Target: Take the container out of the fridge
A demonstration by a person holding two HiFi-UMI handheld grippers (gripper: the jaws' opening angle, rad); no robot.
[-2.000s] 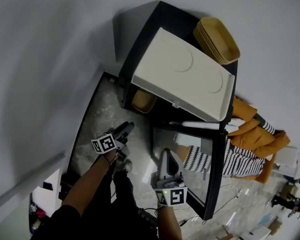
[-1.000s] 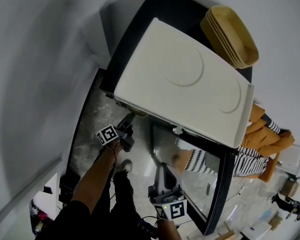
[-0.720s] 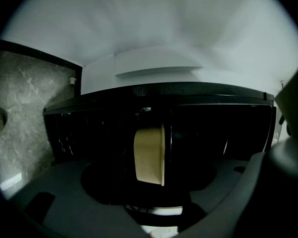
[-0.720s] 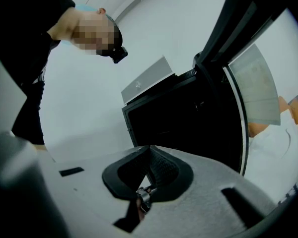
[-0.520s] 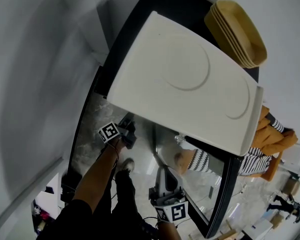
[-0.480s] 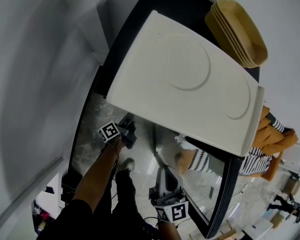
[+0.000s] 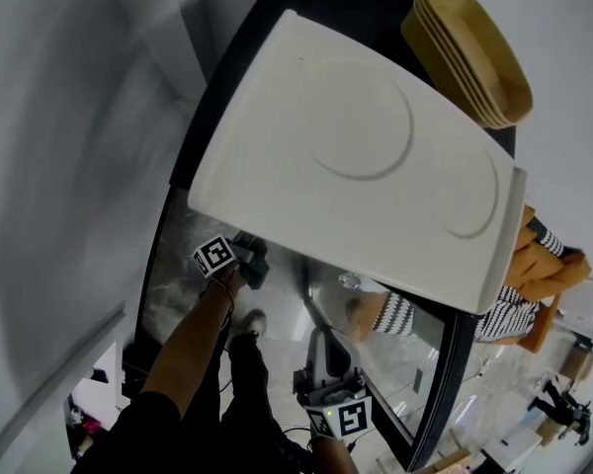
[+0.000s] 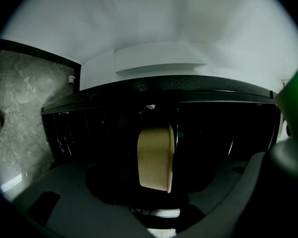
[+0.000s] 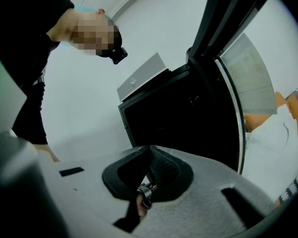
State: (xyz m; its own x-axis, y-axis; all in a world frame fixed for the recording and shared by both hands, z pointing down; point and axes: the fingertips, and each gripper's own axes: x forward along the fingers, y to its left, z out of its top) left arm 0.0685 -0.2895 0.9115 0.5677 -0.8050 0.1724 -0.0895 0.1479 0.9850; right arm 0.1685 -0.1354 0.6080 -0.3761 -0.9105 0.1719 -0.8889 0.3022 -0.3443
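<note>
A tan container [image 8: 156,156] stands inside the dark fridge [image 8: 218,128], seen end-on in the left gripper view. My left gripper [image 8: 165,190] points into the fridge opening. Its jaws have just been closing a little but stand wide apart, and the container lies between and beyond them, untouched. In the head view the left gripper [image 7: 249,263] reaches under the fridge's top, and the container is hidden there. My right gripper [image 7: 320,336] hangs lower by the glass door. In the right gripper view its pads [image 9: 156,170] meet with nothing between them.
A large white board [image 7: 366,156] lies on the fridge top beside a stack of tan containers [image 7: 469,52]. The open glass door [image 7: 415,363] stands at the right. Orange and striped cloth [image 7: 539,284] lies beyond it. Grey marble floor [image 7: 173,284] runs at the left.
The left gripper has moved in under the fridge's top edge. The view has shifted, so the white board looms larger and now covers the container in the head view.
</note>
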